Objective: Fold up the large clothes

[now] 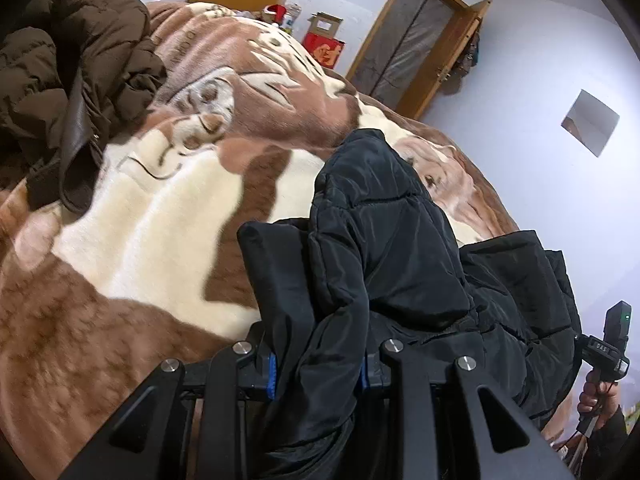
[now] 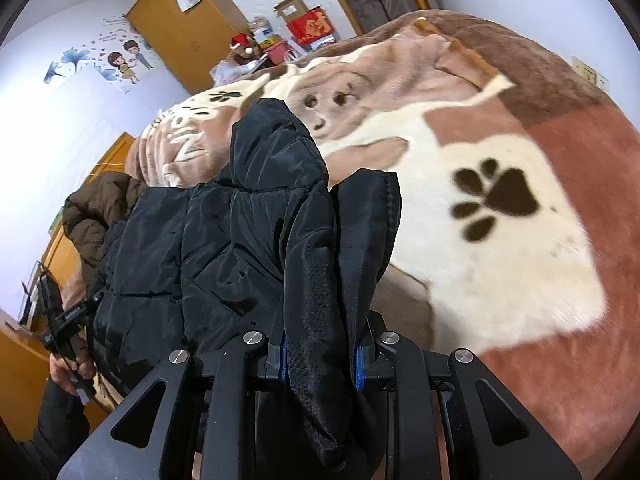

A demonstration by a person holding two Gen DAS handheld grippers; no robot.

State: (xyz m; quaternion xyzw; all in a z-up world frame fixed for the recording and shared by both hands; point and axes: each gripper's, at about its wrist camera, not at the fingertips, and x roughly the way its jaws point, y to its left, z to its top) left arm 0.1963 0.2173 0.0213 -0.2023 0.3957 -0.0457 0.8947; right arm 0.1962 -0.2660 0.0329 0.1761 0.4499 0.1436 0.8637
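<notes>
The left gripper [image 1: 320,304] is clamped on a fold of the black puffer jacket [image 1: 384,240]; the fabric fills the gap between its fingers and drapes down over the linkage. The right gripper [image 2: 320,280] grips another fold of the same black puffer jacket [image 2: 224,248] in the same way, its jaws nearly closed on the cloth, and one finger [image 2: 372,216] stands out dark beside the bunched fabric. The jacket hangs between the two tools, lifted above the bed — its hood peak rises ahead of both cameras.

Below and beyond lies the blanket [image 1: 160,240], brown and cream, with a dog face and paw prints [image 2: 496,200]. A wide cream stretch of it lies open ahead of the left gripper, and another, toward the bed's near edge, lies ahead of the right gripper. A brown puffer coat [image 1: 72,80] is heaped at the far corner of the bed, well apart from the black jacket.

Past the bed's far edge stand a red box [image 1: 324,50], a wooden door [image 1: 416,40] and pale walls.
</notes>
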